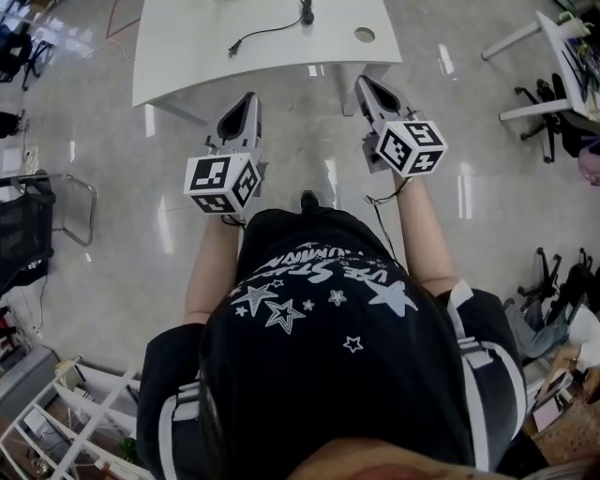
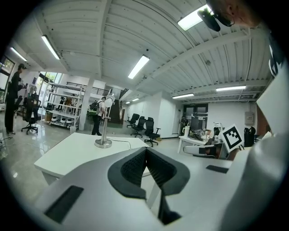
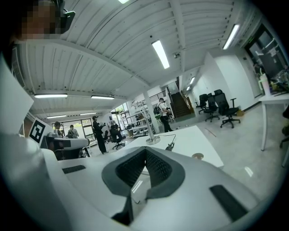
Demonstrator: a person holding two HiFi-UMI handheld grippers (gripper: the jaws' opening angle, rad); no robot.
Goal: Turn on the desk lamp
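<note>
The desk lamp stands on a white desk (image 1: 187,56) ahead of me. Only its dark base (image 1: 307,14) and black cord (image 1: 258,36) show in the head view. In the left gripper view the lamp has a round metal base (image 2: 103,143), a thin pole and a white head (image 2: 109,100). In the right gripper view its base (image 3: 152,140) sits far off, with an inline piece on the cord (image 3: 170,146). My left gripper (image 1: 246,97) (image 2: 145,150) and right gripper (image 1: 363,81) (image 3: 145,150) hover short of the desk's near edge, both shut and holding nothing.
A round cable hole (image 1: 364,35) is in the desk's right part. A black chair (image 1: 23,234) stands at the left, another white desk (image 1: 562,47) and chair at the right. People, office chairs (image 2: 149,128) and shelving (image 2: 63,106) are far behind.
</note>
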